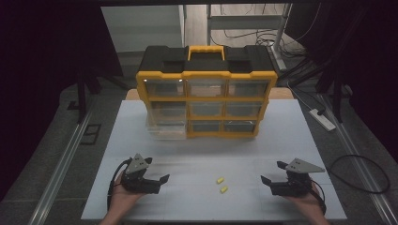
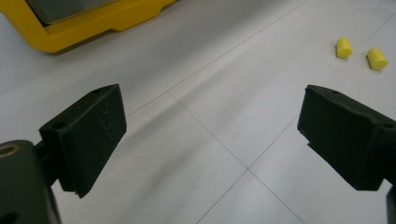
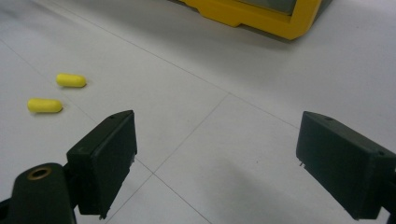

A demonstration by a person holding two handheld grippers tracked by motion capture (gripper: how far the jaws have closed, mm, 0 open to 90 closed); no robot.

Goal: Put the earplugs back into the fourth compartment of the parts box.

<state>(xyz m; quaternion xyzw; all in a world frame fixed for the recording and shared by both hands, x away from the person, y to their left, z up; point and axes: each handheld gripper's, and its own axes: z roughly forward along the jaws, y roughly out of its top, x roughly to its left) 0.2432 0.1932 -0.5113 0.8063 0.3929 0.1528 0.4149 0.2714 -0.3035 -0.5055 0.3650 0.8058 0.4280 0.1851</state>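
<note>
Two yellow earplugs on the white table

The earplugs (image 1: 221,184) lie close together, apart, before the yellow drawer organizer (image 1: 206,98).

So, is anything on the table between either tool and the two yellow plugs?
Nothing visible. Bare white table lies between the left tool and the two yellow plugs, and likewise between them and the right tool. Both tools are open and empty. The yellow drawer cabinet stands farther back.

Left gripper (image 1: 157,180) and right gripper (image 1: 271,180) (hand-held) gape wide, facing inward.
</note>
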